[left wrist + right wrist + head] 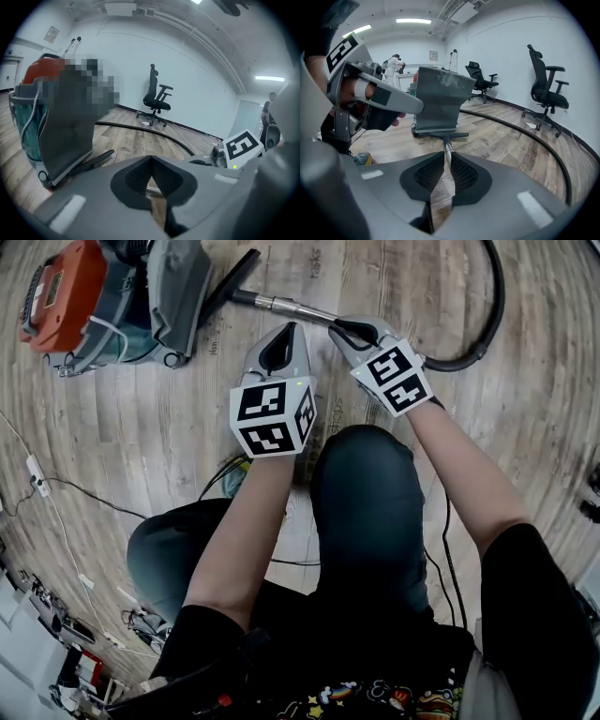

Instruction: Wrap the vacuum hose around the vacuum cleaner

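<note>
The wrapping has not begun: the vacuum hose (488, 315) lies slack on the wooden floor (169, 418), curving out to the far right and back toward the person, well apart from the vacuum cleaner (94, 301) at the far left. The person kneels with both tools low over the metal wand (291, 307), so the step in hand looks like the first pick-up. The left hand-held gripper (297, 327) has its jaws together on nothing. The right hand-held gripper (339, 327) has its jaws a little apart with only floor showing between them, its tip just over the near end of the wand where the hose joins (whether it touches there I cannot tell). The next move, as I judge it, calls for the right jaws to widen enough to take the wand or hose end, then close firmly before any lift toward the cleaner. The head view alone shows the hose's whole loop and the loose cables (84, 493) on the floor to the near left. The right gripper view looks straight down the wand to its floor nozzle (449, 136) at the foot of the cleaner, and shows a person (396, 63) standing far off. The left gripper view adds an office chair (157, 98) by the far wall
</note>
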`<action>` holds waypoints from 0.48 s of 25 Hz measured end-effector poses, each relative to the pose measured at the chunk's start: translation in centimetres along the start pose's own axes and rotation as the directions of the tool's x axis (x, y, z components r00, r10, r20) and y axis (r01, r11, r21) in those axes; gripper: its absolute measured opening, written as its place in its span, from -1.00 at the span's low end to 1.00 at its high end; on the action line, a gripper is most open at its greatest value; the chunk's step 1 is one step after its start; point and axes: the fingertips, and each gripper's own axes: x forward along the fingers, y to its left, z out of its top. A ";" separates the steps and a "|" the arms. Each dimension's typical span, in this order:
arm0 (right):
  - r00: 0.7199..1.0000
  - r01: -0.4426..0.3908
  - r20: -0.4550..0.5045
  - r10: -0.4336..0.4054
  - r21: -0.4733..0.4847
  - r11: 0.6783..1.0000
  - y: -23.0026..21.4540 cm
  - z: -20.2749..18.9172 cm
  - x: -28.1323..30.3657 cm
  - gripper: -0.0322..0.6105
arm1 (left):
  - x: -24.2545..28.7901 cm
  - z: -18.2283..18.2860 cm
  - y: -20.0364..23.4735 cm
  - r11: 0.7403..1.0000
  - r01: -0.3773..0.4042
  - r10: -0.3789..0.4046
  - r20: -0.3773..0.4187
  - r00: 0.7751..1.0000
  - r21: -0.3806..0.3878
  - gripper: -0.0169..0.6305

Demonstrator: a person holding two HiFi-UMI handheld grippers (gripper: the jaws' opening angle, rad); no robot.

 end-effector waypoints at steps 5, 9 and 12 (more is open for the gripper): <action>0.997 -0.028 -0.073 0.024 -0.058 0.998 -0.7 -3.3 4.0 -0.64 | 1.5 -3.1 1.8 0.999 -0.039 0.038 -0.023 0.999 -0.038 -0.94; 0.989 -0.055 -0.143 0.040 -0.107 0.993 -1.2 -6.1 7.3 -0.58 | 2.4 -5.5 3.0 0.996 -0.062 0.060 -0.039 0.997 -0.070 -0.94; 0.981 -0.061 -0.193 0.034 -0.136 0.989 -2.1 -8.0 9.5 -0.54 | 2.9 -6.9 3.9 0.992 -0.080 0.076 -0.046 0.996 -0.102 -0.94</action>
